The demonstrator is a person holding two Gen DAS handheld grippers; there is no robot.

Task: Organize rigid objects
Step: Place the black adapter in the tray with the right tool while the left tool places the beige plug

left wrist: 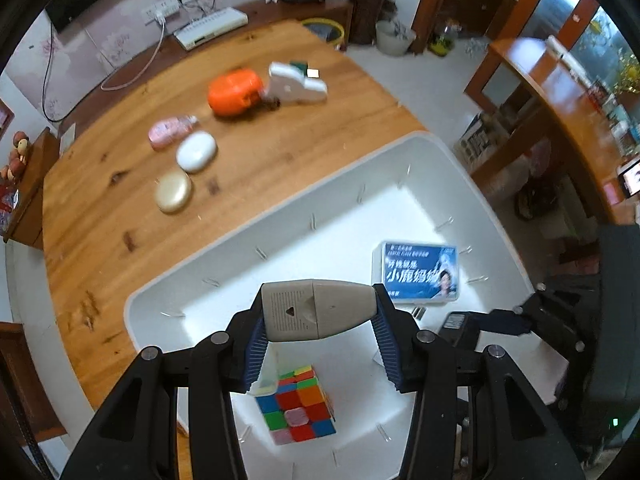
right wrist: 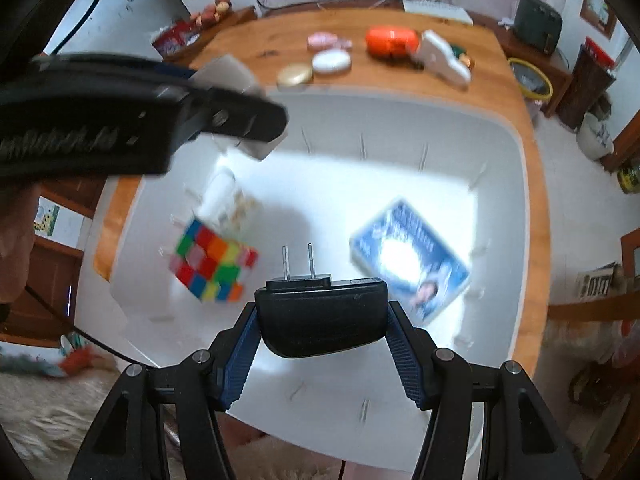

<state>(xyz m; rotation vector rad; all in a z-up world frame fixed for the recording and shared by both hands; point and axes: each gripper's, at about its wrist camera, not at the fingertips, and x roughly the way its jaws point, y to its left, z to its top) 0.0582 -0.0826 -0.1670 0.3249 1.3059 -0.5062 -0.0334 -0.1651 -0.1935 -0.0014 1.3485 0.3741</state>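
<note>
My left gripper [left wrist: 320, 312] is shut on a grey plastic device [left wrist: 320, 308] and holds it above the white bin [left wrist: 280, 216]. My right gripper [right wrist: 322, 320] is shut on a black plug adapter [right wrist: 320, 316] with two prongs, also above the bin [right wrist: 500, 128]. In the bin lie a Rubik's cube [left wrist: 298, 410], which also shows in the right wrist view [right wrist: 212, 264], and a blue printed box [left wrist: 418, 272], seen too in the right wrist view [right wrist: 412, 256]. The left gripper with its grey device [right wrist: 228, 72] shows at upper left of the right wrist view.
On the wooden table [left wrist: 120, 220] beyond the bin lie an orange case [left wrist: 234, 92], a white angular object [left wrist: 294, 84], a pink packet [left wrist: 170, 130], a white oval case [left wrist: 196, 152] and a gold round case [left wrist: 173, 191]. A white router [left wrist: 210, 28] sits at the back.
</note>
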